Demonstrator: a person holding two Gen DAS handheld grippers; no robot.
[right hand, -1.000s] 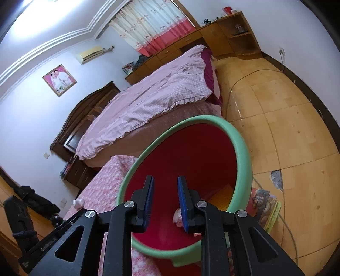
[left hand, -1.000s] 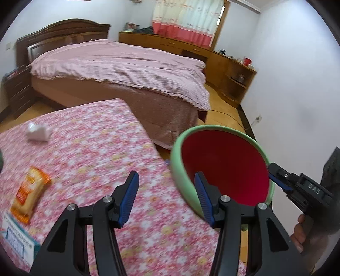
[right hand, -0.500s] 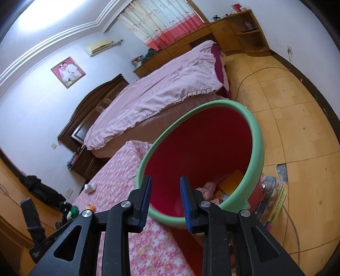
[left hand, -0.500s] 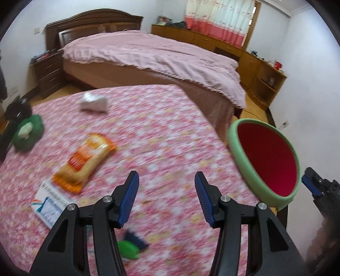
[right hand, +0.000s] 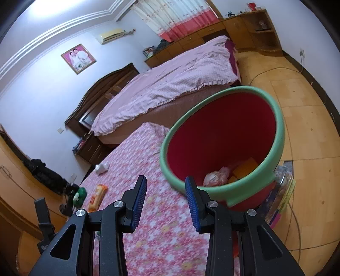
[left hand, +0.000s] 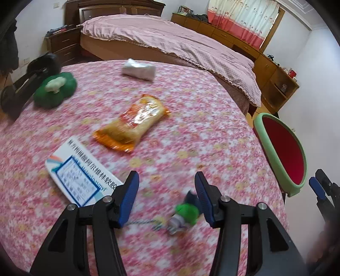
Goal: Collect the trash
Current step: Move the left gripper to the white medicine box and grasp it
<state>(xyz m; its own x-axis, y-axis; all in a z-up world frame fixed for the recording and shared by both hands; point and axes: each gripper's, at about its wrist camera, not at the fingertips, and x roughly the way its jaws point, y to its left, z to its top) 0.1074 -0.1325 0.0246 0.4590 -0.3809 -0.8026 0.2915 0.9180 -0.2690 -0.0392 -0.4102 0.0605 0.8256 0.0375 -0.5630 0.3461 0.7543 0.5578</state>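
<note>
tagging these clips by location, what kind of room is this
A home bedroom, most likely: a large bed with a pink cover and dark wooden headboard, a nightstand beside it, and curtains over low wooden cabinets.

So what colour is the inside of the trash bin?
Red, with a green rim; the trash bin shows best in the right wrist view.

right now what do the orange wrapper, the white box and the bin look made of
Orange wrapper: thin plastic film, probably; it is glossy with bright glare patches and crimped ends.
White box: printed card, matte to slightly sheened, flat with sharp straight edges; blur hides detail.
Bin: moulded plastic by its look, a smooth red wall with soft sheen and a thick green rim that could be rubbery.
</note>
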